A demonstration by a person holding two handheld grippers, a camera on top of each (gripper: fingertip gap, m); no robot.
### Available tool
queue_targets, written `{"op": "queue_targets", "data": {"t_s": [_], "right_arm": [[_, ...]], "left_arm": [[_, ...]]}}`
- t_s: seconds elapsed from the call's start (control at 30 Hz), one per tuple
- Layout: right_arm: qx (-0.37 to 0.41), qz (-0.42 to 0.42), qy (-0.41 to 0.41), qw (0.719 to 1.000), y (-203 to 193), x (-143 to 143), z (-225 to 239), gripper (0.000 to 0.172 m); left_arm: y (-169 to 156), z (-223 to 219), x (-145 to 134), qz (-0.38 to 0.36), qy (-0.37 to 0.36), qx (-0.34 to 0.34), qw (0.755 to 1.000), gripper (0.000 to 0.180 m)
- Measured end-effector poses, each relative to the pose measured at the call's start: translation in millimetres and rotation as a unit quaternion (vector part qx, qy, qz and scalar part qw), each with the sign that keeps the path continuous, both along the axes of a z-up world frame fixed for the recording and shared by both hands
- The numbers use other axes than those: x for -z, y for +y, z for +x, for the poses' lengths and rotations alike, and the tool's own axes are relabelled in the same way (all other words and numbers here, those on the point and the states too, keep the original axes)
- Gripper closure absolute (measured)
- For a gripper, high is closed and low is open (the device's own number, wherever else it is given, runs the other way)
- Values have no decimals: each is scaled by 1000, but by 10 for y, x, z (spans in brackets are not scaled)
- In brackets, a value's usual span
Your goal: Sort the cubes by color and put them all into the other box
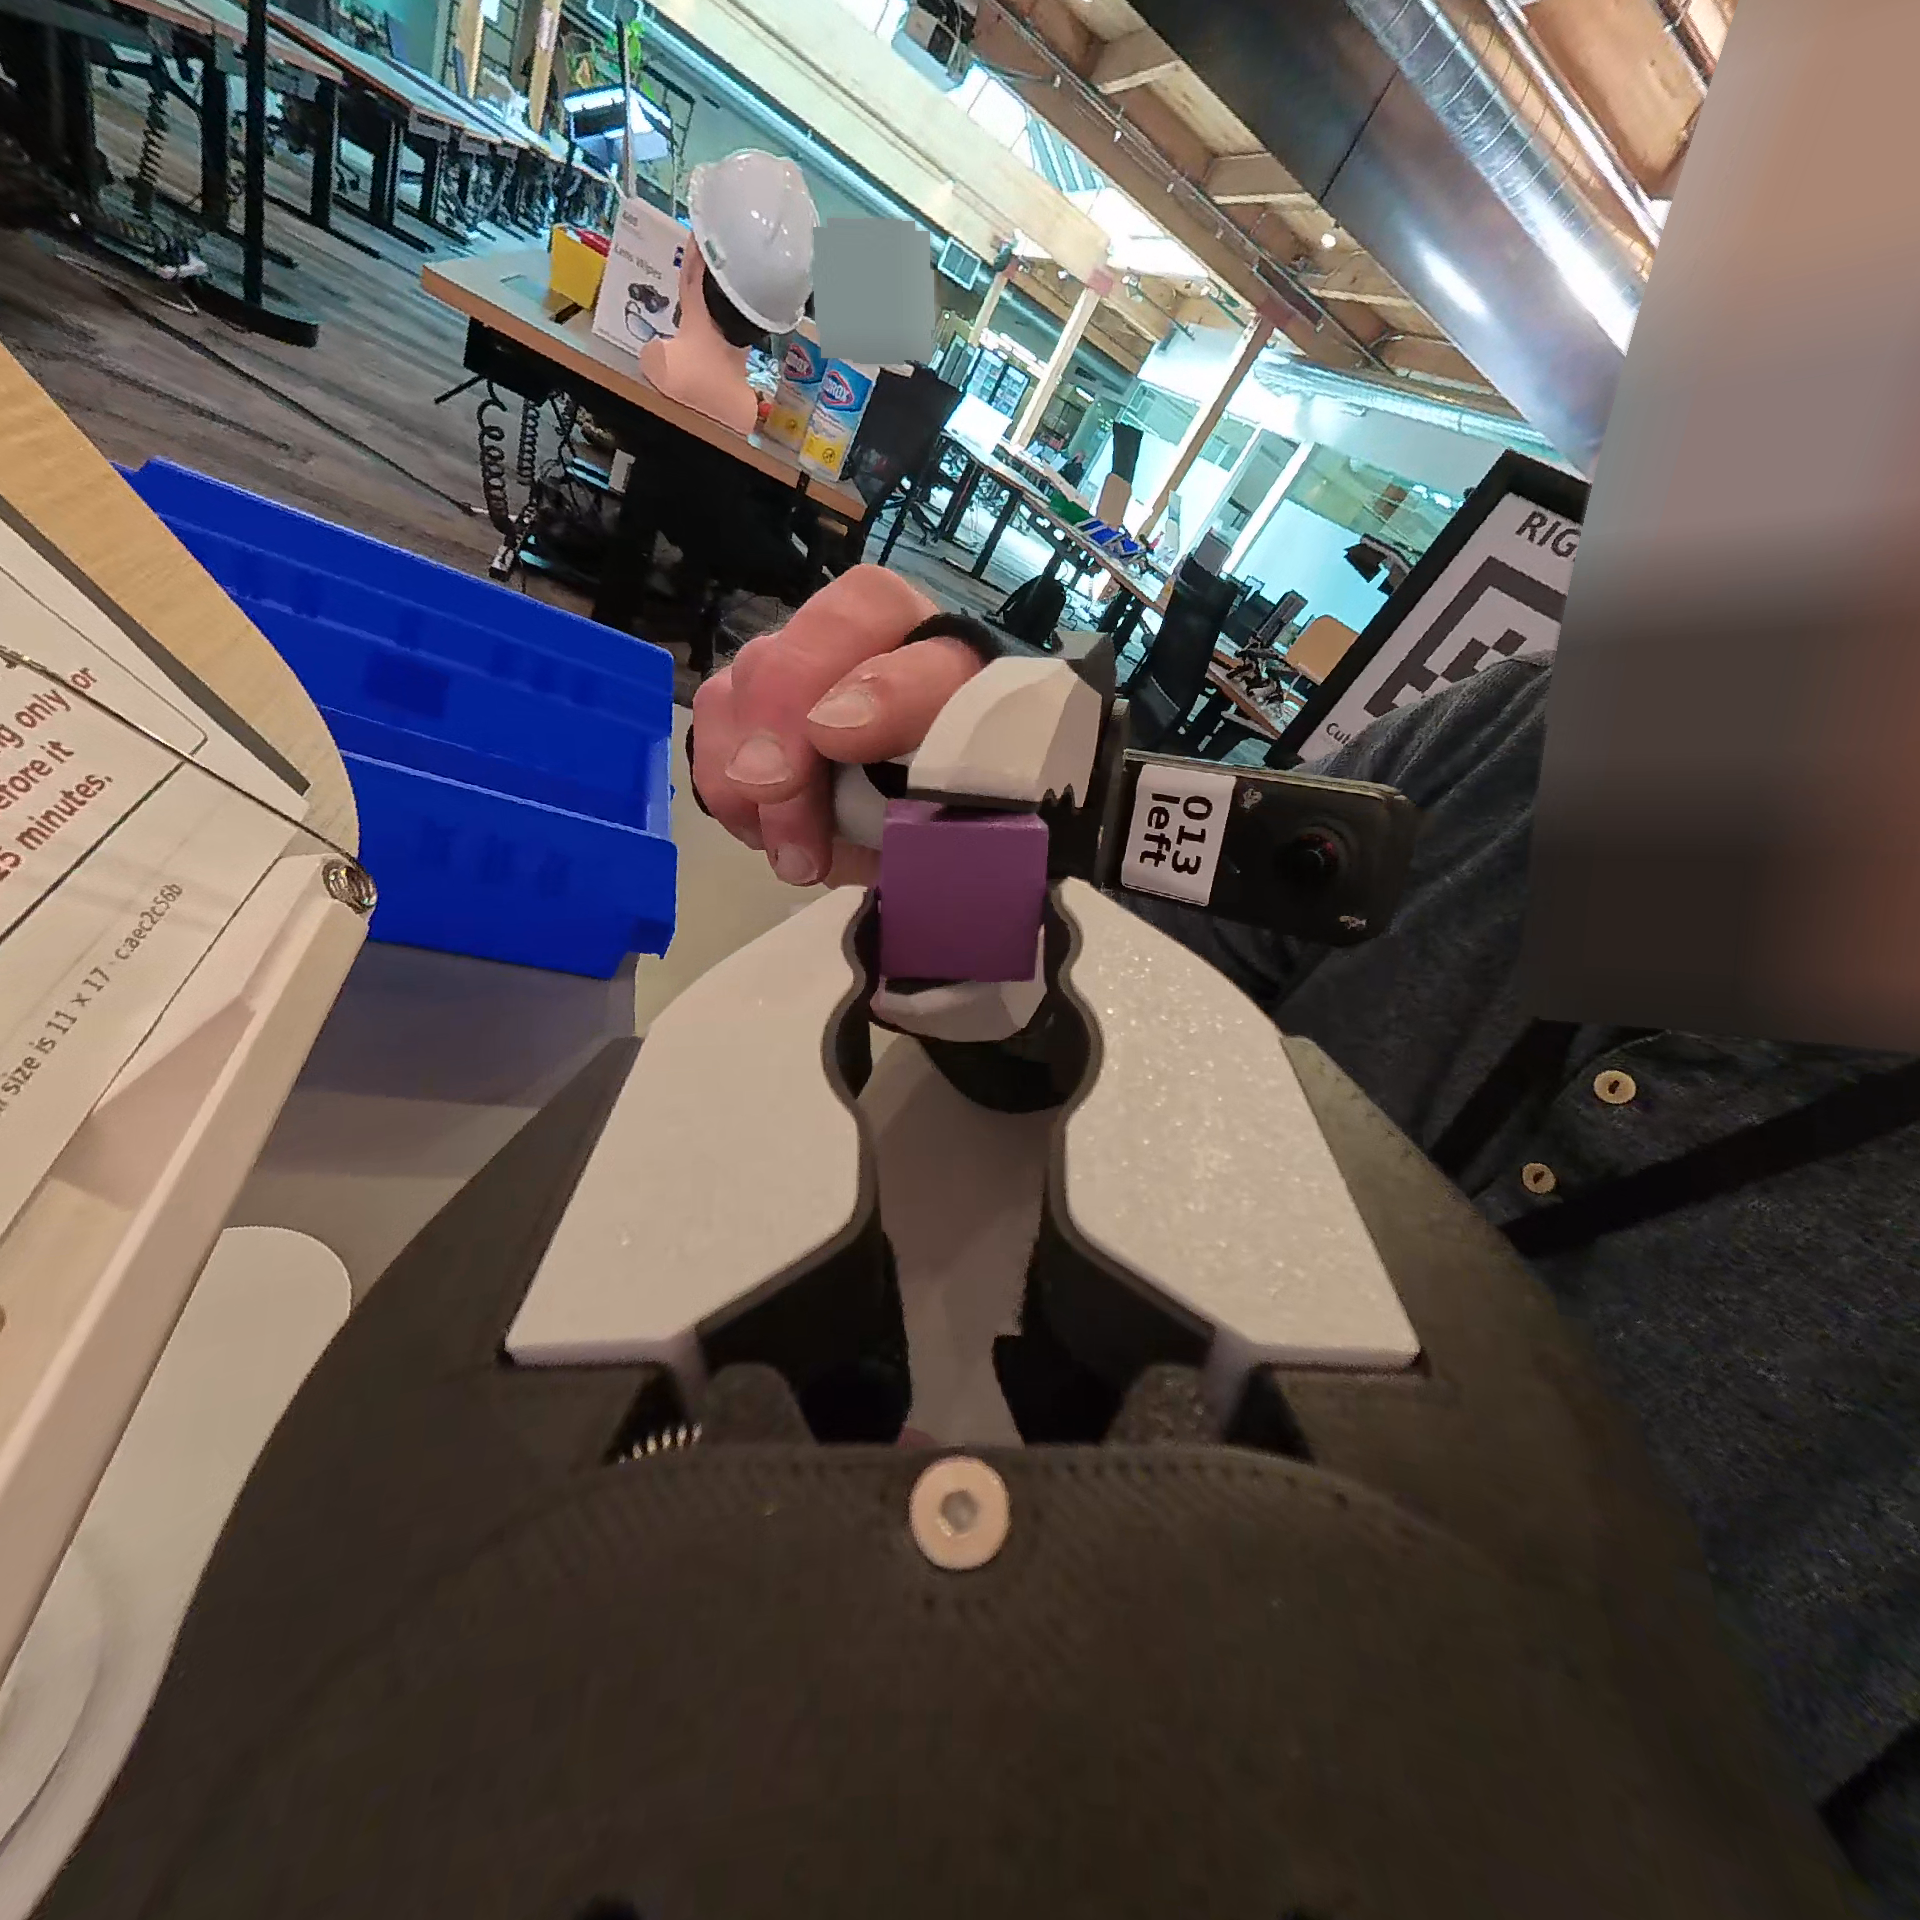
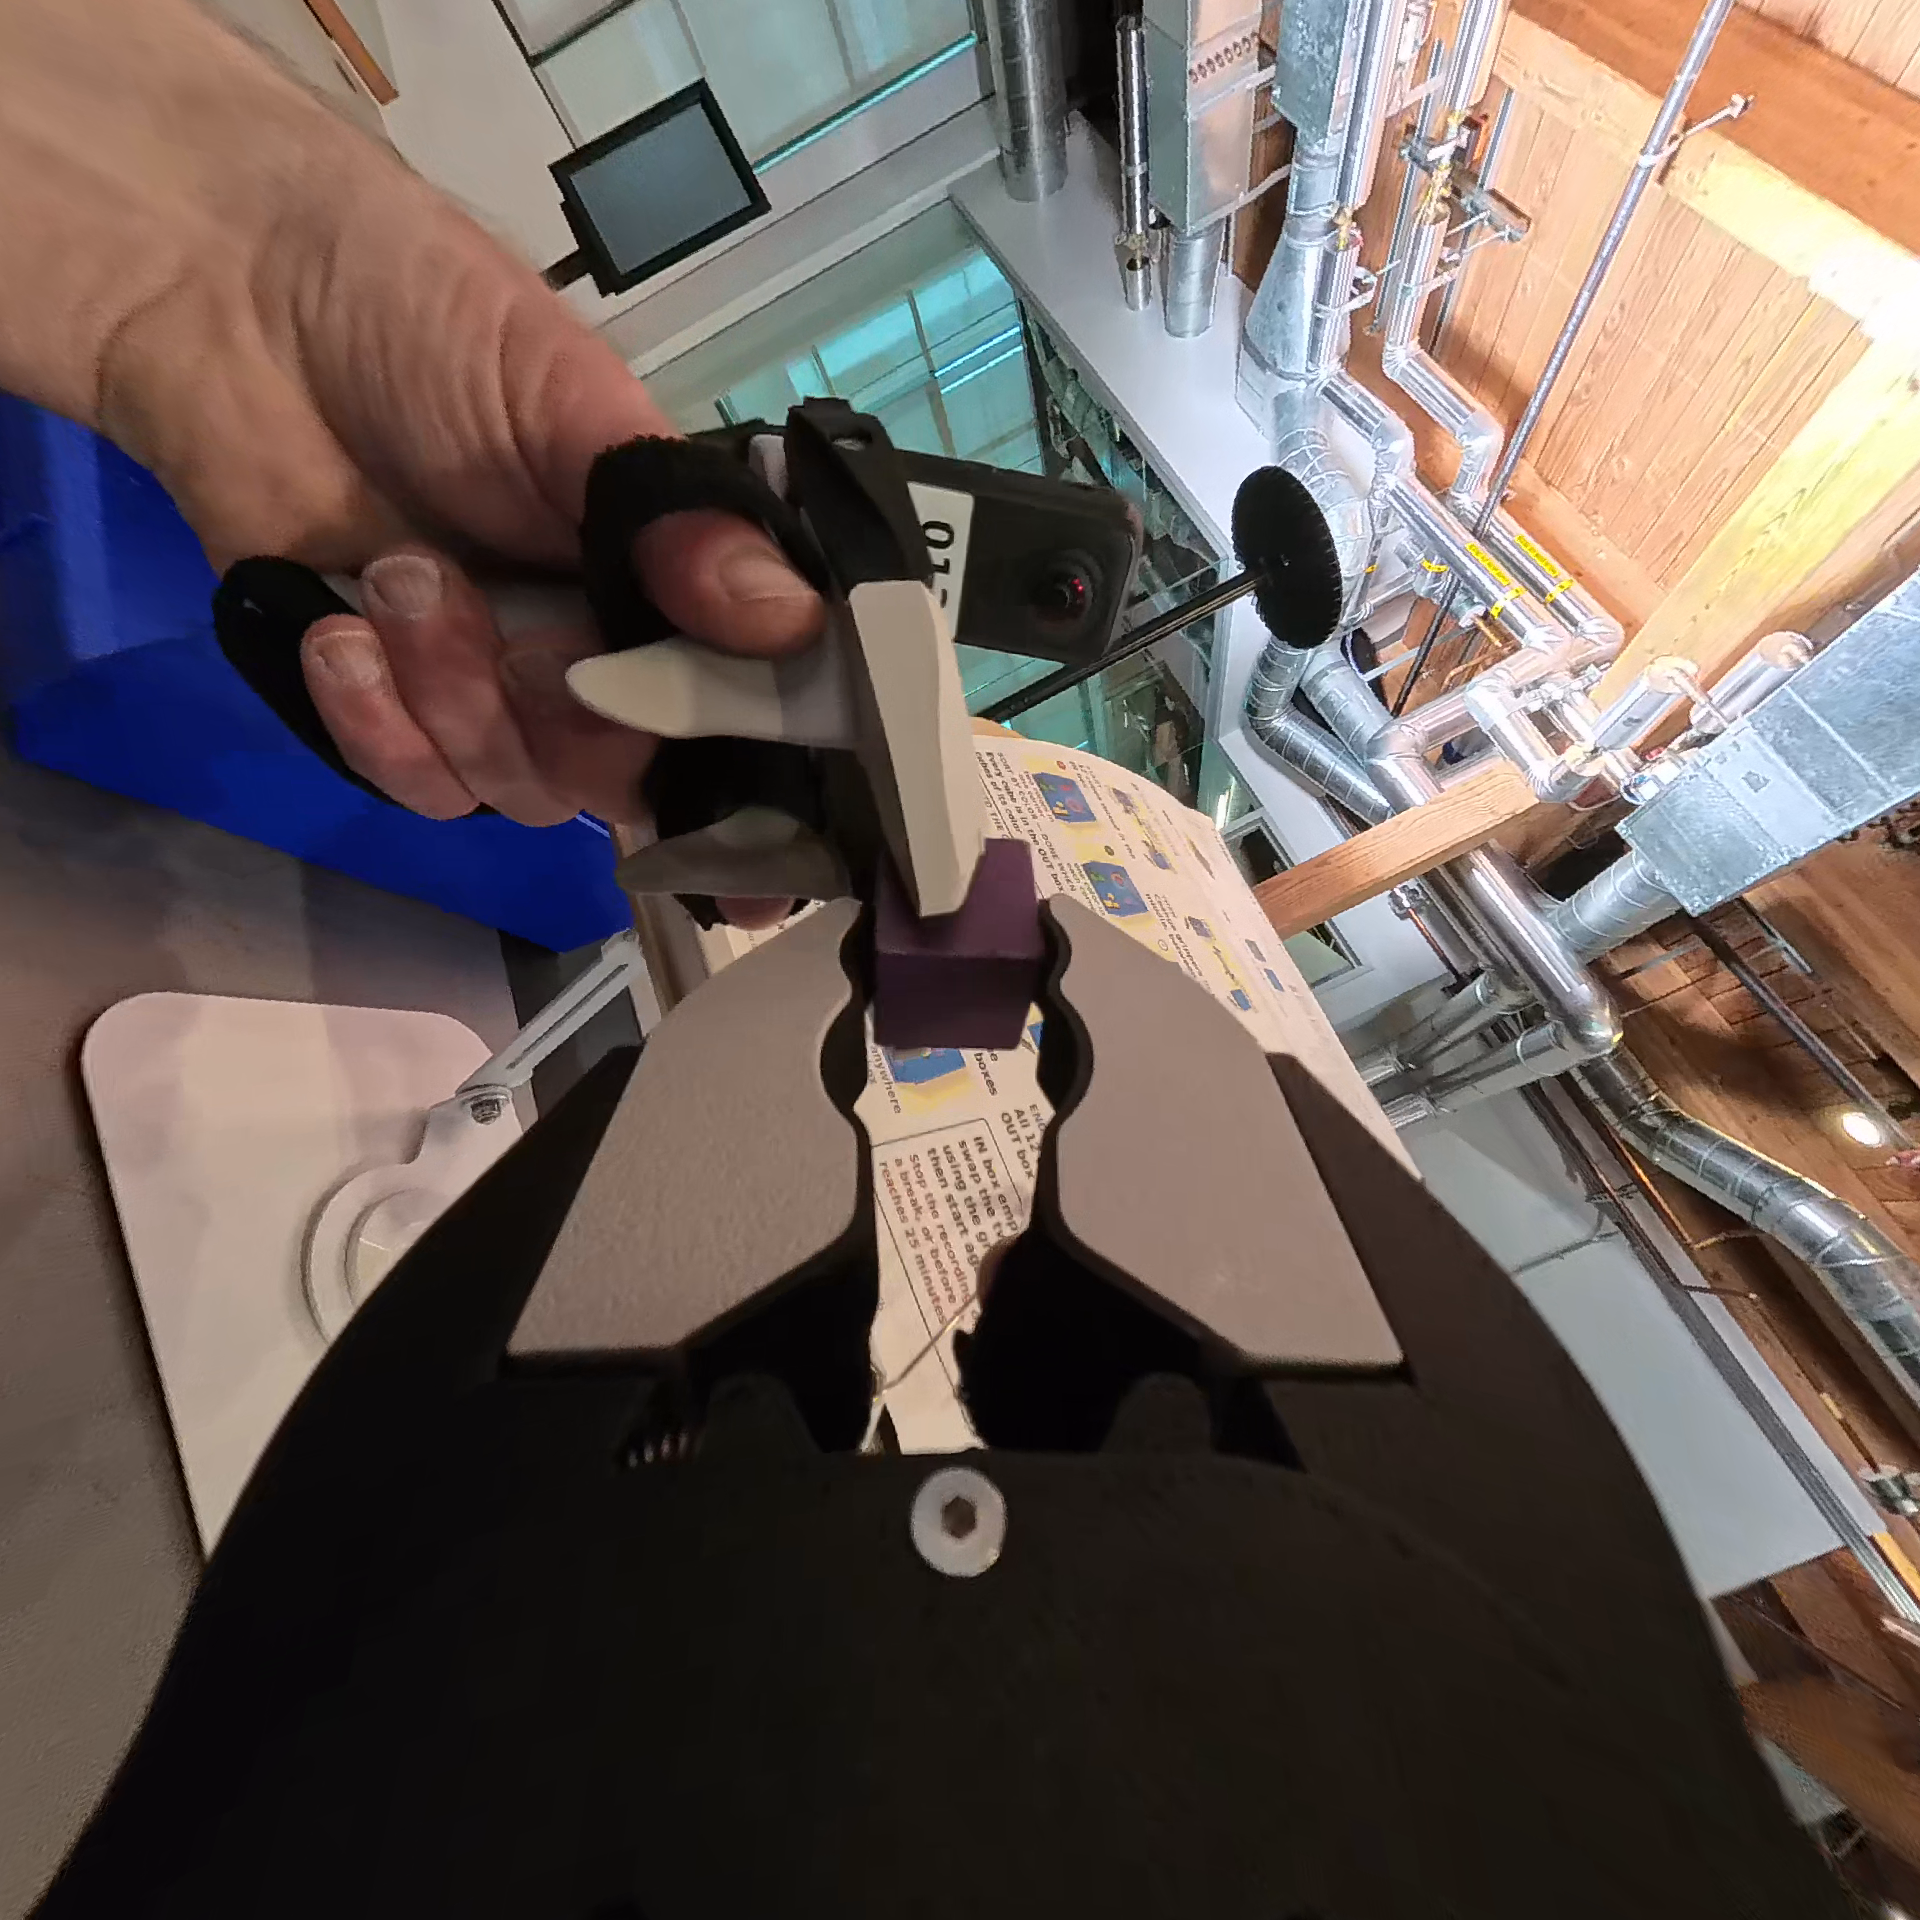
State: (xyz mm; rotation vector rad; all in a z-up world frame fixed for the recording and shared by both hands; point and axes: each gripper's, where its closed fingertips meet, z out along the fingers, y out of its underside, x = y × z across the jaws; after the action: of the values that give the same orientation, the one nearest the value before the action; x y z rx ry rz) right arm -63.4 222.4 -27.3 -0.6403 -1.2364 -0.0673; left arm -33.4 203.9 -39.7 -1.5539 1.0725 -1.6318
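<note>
A purple cube is held in mid-air between both grippers. In the left wrist view my left gripper is shut on it, with one pad on each side. The right gripper's fingers clamp the same cube from above and below. In the right wrist view my right gripper is shut on the cube from both sides. One finger of the left gripper presses on the cube's top face. A blue box stands behind to the left and also shows in the right wrist view.
A printed instruction sheet stands on a white holder at the left and also shows in the right wrist view. The holder's white base plate lies on the table. The person's hands and dark shirt are close by.
</note>
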Motion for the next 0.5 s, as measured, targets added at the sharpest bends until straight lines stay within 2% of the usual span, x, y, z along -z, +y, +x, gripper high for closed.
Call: {"op": "queue_targets", "data": {"t_s": [0.07,0.13,0.2,0.27,0.43,0.5], "right_arm": [[4,-7,5,1000,26,-42,46,143],[15,-16,15,1000,97,-111,143,143],[50,-31,25,998,286,-187,326,143],[100,-60,37,992,581,-240,611,143],[223,-176,85,955,1395,-192,1556,143],[260,-245,77,931,1714,26,1878,143]], "left_arm": [[0,-7,-33,-8,-10,2,1000,142],[34,-37,-60,-11,-15,-9,1000,143],[66,-76,-54,0,-6,-23,1000,153],[50,-122,-94,13,-7,-25,1000,176],[111,-244,-135,44,14,-66,997,180],[132,-274,-142,46,18,-74,996,180]]}}
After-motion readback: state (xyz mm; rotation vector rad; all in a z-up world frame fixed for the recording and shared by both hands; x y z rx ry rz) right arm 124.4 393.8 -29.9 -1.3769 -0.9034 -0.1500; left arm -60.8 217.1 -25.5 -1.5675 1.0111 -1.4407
